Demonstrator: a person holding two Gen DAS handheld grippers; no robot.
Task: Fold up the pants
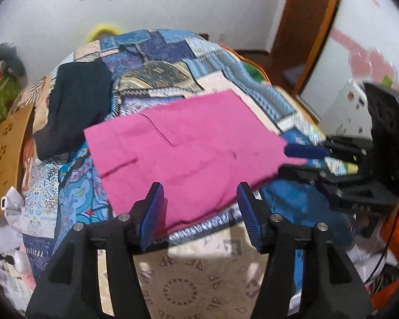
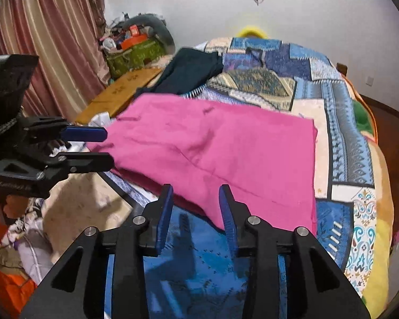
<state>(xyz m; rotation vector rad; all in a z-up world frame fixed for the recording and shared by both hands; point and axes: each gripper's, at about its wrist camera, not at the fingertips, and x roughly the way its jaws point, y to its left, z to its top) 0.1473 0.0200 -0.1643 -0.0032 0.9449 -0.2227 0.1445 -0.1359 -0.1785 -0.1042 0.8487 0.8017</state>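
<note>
Pants, one pink pair, are lying folded into a flat rectangle on the patchwork bedspread, near the bed's front edge. One dark garment is sitting behind them, apart. Two tools are showing: left tool is hovering at the pants' near edge with jaws apart, nothing between the pads; right tool is hovering over the pants' near corner, jaws also apart, not pinching the cloth. Pants are looking smooth, with one slit pocket showing.
</note>
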